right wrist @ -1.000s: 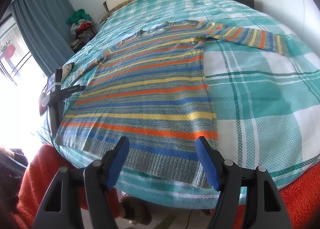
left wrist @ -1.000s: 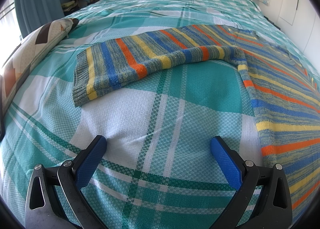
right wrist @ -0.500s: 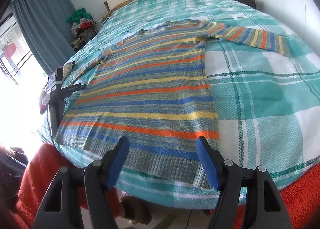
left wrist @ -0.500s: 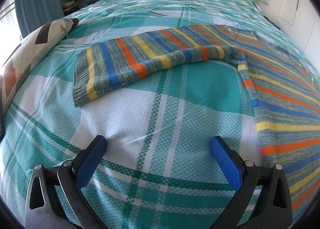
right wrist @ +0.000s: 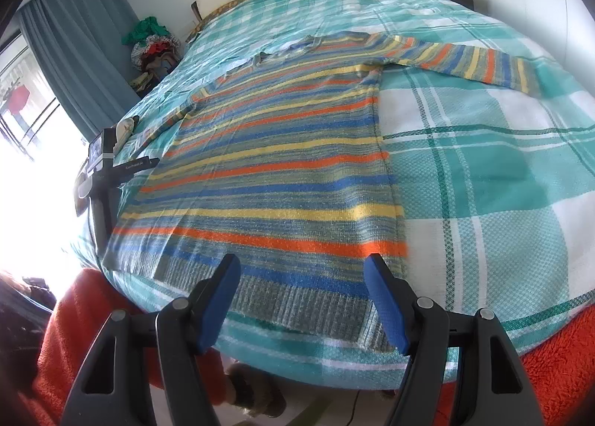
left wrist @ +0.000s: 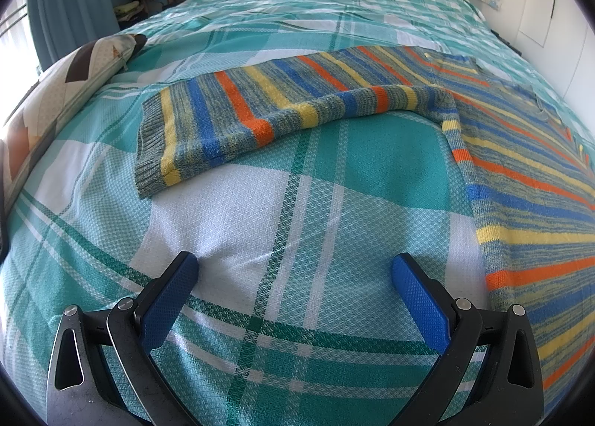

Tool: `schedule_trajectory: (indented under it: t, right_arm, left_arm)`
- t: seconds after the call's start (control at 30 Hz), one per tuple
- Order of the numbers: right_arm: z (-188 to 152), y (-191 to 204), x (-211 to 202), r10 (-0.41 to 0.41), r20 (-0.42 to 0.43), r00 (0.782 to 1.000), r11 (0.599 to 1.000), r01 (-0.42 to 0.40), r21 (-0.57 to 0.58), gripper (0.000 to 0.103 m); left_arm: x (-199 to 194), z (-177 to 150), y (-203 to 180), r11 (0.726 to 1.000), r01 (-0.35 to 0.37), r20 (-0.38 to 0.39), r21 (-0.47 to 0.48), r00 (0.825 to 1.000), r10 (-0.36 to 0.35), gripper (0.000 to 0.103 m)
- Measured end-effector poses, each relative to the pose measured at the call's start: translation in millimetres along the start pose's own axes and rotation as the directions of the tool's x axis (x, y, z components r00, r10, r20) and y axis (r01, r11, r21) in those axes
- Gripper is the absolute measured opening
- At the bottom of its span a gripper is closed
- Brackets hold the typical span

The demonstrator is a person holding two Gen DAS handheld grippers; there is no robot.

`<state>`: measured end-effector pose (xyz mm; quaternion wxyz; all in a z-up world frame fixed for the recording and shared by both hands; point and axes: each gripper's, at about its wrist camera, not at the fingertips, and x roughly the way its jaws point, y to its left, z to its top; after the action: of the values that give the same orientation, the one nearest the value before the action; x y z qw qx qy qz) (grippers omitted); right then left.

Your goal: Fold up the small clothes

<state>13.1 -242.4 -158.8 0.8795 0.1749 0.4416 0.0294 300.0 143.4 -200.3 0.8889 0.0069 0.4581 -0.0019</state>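
While the sweater lies flat, both hand-held grippers gape wide, empty.

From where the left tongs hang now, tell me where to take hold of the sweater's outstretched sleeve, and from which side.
Grip the ribbed cuff at the free end of the sleeve. It lies flat and unpinned on the plaid bedspread, so bring the open left tongs in low from the cuff's open edge and pinch both layers.

One striped knitted sweater in grey, blue, orange and yellow is lying on the teal-and-white checked bedspread, with two sleeves showing, one stretching out to each side. One patterned cushion is sitting at the bedspread's edge, and two black grippers with blue pads, the left gripper and the right gripper, are hovering over it.
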Motion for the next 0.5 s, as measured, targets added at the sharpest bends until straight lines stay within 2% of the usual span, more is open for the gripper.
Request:
schedule_trajectory:
  t: [0.5]
  right_arm:
    - [0.5, -2.5, 3.7, 0.007, -0.010, 1.000, 1.000, -0.007, 0.011, 0.069]
  left_arm:
    - [0.1, 0.2, 0.0, 1.000, 0.000, 0.000, 0.000, 1.000, 0.000, 0.103]
